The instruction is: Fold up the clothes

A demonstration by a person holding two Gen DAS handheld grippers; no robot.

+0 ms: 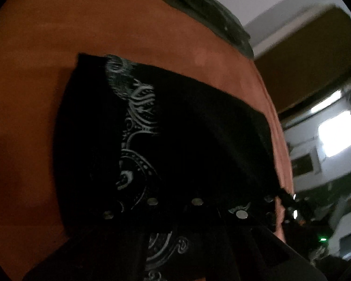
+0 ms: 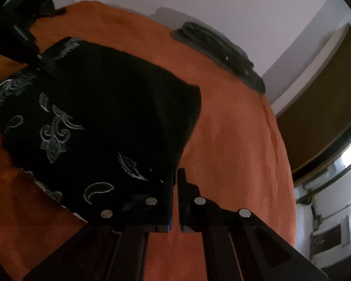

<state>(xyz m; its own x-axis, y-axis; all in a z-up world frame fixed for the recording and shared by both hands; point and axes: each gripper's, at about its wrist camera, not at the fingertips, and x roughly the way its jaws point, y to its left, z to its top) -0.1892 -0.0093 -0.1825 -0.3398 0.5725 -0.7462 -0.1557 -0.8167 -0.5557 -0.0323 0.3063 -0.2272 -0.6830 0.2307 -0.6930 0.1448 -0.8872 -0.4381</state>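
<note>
Black patterned garment [image 2: 100, 121] lies spread on the orange bed [image 2: 234, 140]. Right tool [image 2: 174, 182] is pressed together, pinching the garment's near corner; left tool [image 1: 175, 210] is closed too, its tips buried in the dark cloth it grips.

- Left wrist view: close, angled down over the black garment [image 1: 175, 128] on the orange bed [image 1: 46, 58].
- Right wrist view: close, angled down; both share garment, bed, wall.
</note>
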